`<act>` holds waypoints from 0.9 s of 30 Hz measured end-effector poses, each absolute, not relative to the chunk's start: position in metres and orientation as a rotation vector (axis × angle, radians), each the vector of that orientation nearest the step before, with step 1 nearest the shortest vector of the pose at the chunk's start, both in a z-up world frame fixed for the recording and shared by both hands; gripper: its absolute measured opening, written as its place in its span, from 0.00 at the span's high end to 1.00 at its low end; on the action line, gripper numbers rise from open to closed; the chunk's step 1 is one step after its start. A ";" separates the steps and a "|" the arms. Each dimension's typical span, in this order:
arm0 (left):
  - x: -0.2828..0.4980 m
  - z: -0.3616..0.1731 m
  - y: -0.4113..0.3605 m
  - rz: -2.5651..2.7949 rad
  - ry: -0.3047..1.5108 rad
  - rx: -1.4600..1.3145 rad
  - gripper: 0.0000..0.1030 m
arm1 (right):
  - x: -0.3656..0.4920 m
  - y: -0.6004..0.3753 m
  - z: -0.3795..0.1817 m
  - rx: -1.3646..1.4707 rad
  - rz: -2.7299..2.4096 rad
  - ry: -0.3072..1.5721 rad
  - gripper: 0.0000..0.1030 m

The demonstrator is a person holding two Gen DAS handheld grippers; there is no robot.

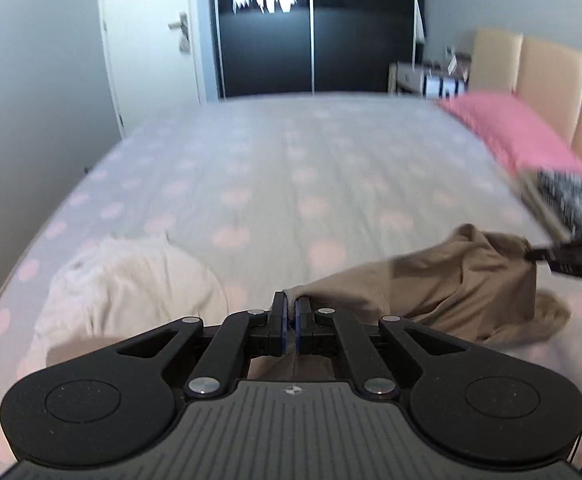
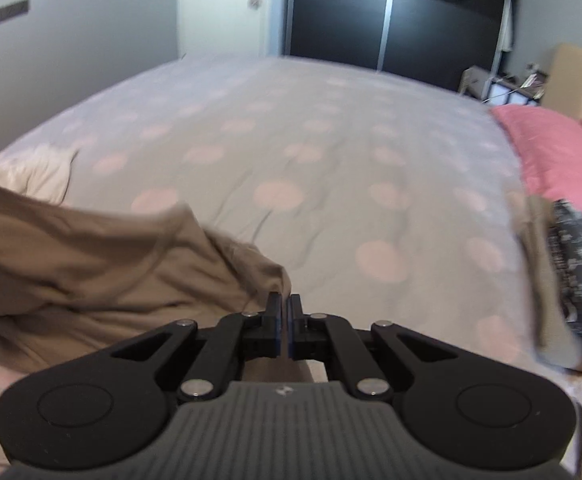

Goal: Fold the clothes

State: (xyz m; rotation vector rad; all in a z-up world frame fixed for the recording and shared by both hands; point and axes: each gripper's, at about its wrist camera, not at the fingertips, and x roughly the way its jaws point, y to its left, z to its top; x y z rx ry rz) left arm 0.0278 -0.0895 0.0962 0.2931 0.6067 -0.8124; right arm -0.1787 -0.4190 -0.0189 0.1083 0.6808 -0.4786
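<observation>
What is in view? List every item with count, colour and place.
Held garment: one, tan, near bed edge, stretched between both grippers.
Crumpled garment: one, cream, left on bed.
Folded pile: one, dark patterned top, right bed edge.
Pillow: one, pink, by headboard.
Bed cover: one, grey, pink dots.
Wardrobe: one, black, far wall.
Door: one, white, left of wardrobe.
Left gripper: black, shut on tan cloth.
Right gripper: black, shut on tan cloth.
</observation>
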 end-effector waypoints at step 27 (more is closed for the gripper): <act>-0.071 0.308 -0.051 -1.224 0.277 -0.108 0.99 | -0.445 -0.386 0.248 -0.059 -0.770 0.008 0.97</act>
